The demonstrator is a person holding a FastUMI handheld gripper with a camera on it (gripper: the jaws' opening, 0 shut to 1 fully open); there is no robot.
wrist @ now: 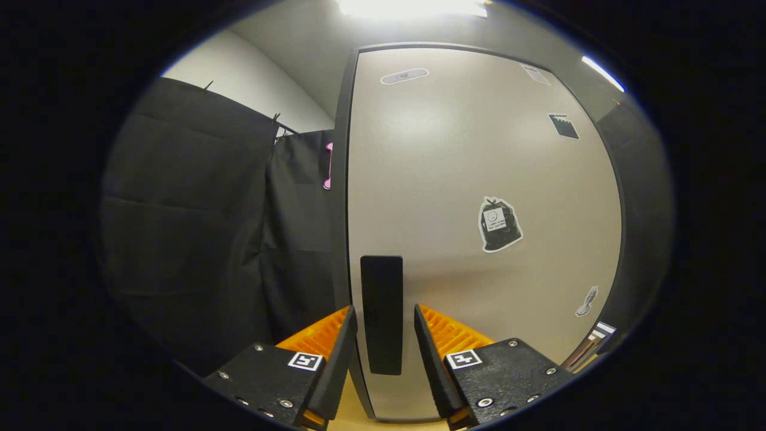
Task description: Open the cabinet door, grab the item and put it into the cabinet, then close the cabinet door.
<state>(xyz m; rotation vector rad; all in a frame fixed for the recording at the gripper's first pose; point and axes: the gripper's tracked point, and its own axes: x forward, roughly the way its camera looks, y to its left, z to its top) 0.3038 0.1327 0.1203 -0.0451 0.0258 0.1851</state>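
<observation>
1. Gripper [383, 350] at bottom middle of frame, fingers apart, nothing pinched.
2. Handle [381, 314] straight ahead, standing tall between the fingers, a gap on each side; hard to tell how near.
3. Door [479, 179] shut, filling middle and right; handle by its left edge.
4. Next, probably: close on handle, pull.

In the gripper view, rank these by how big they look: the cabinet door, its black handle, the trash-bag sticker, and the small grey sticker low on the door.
1. cabinet door
2. black handle, between the open fingers of the gripper; nearness may enlarge it
3. trash-bag sticker
4. small grey sticker
</observation>
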